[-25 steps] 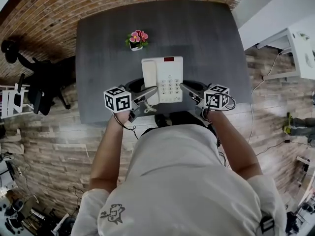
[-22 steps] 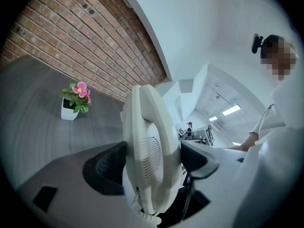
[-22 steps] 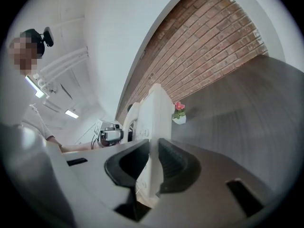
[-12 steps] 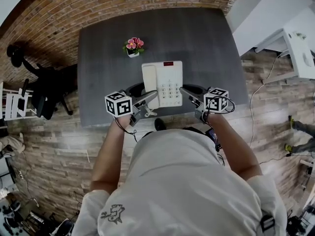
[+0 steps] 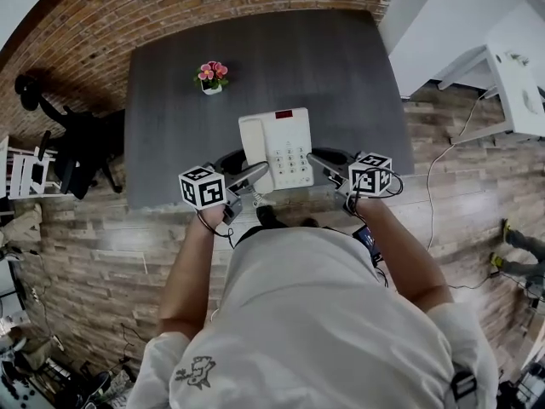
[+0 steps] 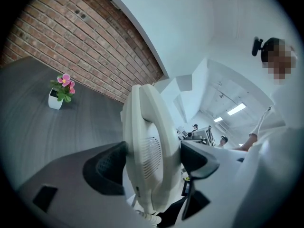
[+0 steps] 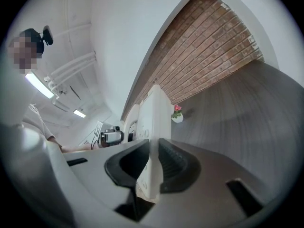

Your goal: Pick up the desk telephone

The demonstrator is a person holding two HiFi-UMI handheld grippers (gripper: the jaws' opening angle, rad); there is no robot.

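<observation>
A person in a white shirt holds a white desk telephone from both sides at the middle of the desk's near edge. The left gripper has its jaws spread wide and pressed against the thick handset side of the set. The right gripper has its jaws drawn narrow, pinching the thin right-hand edge beside the keypad. Whether the telephone sits on the dark grey top or is clear of it cannot be told. A small pot of pink flowers stands well apart, toward the desk's far left corner.
</observation>
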